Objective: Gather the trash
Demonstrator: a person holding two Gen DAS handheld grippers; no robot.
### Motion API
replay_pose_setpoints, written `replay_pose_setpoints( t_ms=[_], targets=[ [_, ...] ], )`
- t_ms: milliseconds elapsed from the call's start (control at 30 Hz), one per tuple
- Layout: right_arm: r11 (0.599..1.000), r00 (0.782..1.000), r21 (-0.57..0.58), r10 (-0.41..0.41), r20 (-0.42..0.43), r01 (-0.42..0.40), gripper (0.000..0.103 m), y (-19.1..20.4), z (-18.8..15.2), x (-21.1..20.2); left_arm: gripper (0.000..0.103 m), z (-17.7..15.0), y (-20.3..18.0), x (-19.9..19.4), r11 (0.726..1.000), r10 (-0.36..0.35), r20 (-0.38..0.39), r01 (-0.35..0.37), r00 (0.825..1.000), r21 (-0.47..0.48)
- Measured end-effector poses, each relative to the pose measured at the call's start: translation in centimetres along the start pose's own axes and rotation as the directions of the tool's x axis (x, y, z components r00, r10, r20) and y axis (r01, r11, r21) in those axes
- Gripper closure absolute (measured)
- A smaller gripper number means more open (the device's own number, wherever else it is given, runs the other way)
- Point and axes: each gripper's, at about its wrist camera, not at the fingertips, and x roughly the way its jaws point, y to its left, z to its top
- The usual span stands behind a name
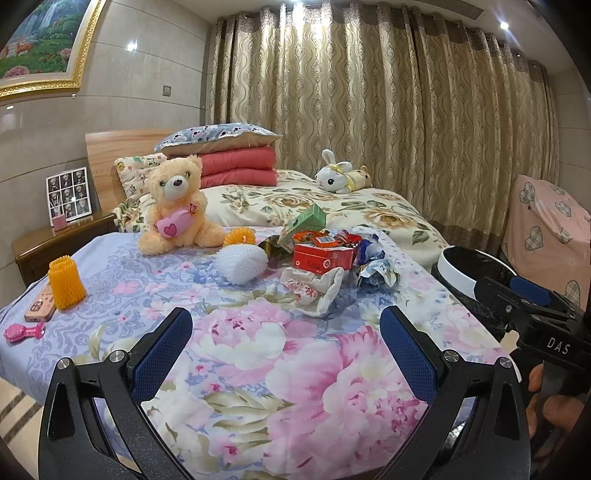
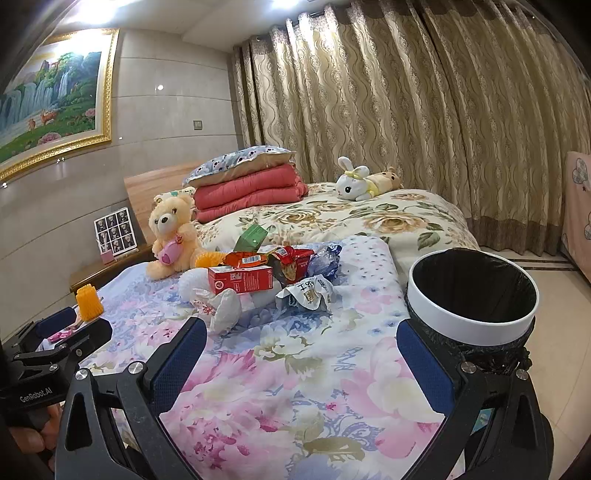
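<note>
Parted left gripper (image 1: pixel 286 345) faces crumpled trash pile (image 1: pixel 325 258).

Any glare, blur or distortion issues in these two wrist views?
Left wrist: sharp, strong fisheye bowing, ceiling-light glints on the wall tiles. Right wrist: ceiling light blown out top left, trash pile crisp, bin interior near black.

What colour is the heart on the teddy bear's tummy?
Dark pink, on a lighter pink pouch held by the teddy bear. The left wrist view shows it best.

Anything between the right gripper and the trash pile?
No. Right wrist view shows only bare floral bedspread between the open right gripper and the trash pile.
</note>
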Motion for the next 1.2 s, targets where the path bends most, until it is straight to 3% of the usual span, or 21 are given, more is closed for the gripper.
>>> replay_pose_setpoints(
  t_ms=[633, 1200],
  targets=[
    [1.0, 1.0, 0.004, 0.002, -0.003, -0.002, 0.0, 0.0, -0.2, 0.1, 0.0, -0.3, -0.1, 0.1, 1.0, -0.005, -0.007, 0.005, 1.0, 0.0],
    [0.999, 0.995, 0.032, 0.015, -0.101, -0.012, 0.0, -0.9, 0.0, 2.9, 0.0, -0.6, 0.8, 4.0, 0.999, -0.031, -0.115, 0.028, 0.993, -0.027]
  ],
)
